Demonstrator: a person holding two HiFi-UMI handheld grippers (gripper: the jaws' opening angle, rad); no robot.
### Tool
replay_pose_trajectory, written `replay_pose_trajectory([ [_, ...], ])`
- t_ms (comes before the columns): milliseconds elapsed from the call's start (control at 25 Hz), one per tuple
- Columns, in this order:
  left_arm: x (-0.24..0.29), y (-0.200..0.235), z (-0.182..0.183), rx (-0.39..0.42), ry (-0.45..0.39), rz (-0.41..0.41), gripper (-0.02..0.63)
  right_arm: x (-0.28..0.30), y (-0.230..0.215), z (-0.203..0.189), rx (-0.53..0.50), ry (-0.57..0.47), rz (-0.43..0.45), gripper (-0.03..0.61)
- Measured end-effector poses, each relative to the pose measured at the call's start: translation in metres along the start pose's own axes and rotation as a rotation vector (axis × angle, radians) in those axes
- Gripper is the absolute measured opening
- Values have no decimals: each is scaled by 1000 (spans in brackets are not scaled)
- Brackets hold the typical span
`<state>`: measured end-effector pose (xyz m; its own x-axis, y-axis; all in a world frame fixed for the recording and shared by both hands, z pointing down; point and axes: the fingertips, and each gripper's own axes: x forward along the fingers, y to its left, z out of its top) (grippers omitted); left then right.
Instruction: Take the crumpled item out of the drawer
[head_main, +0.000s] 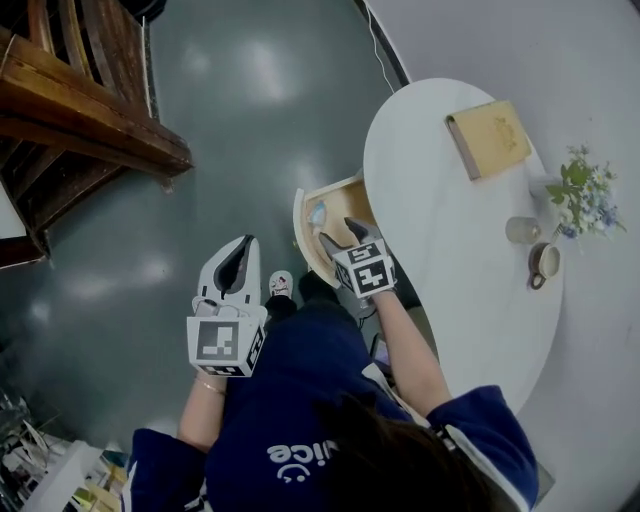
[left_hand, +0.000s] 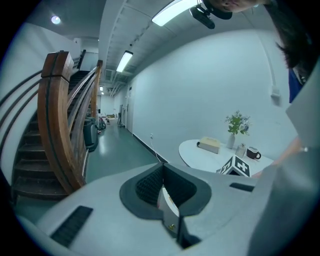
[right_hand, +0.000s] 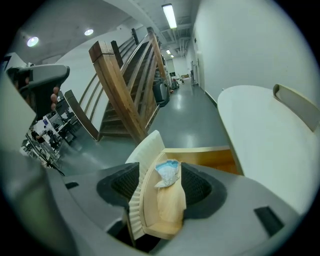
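A wooden drawer (head_main: 348, 200) with a curved white front (head_main: 301, 232) stands pulled out from under the white table (head_main: 440, 200). In it lies the crumpled white-and-blue item (head_main: 318, 213). My right gripper (head_main: 340, 233) hovers just over the drawer's front end, open. In the right gripper view the drawer front (right_hand: 145, 170) and the crumpled item (right_hand: 168, 172) show between the two pads of the right gripper (right_hand: 161, 186), which do not touch the item. My left gripper (head_main: 240, 268) is held off to the left over the floor, jaws together and empty; in its own view the left gripper (left_hand: 161, 189) points down the corridor.
On the table stand a tan box (head_main: 488, 138), a glass (head_main: 521, 230), a mug (head_main: 545, 262) and a vase of flowers (head_main: 582, 195). A wooden staircase (head_main: 80, 110) rises at the left. The floor (head_main: 240, 120) is dark green and glossy.
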<state>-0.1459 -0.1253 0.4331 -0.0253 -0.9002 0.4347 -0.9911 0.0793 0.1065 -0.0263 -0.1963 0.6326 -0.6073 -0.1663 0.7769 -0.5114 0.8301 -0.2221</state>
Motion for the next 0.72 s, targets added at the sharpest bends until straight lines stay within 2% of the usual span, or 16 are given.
replay_pose_trajectory([
  [440, -1, -12, -15, -6, 37, 40, 5, 42, -15, -23, -25, 95, 37, 284],
  [720, -3, -1, -28, -15, 81, 91, 5, 70, -17, -31, -33, 132, 68, 298],
])
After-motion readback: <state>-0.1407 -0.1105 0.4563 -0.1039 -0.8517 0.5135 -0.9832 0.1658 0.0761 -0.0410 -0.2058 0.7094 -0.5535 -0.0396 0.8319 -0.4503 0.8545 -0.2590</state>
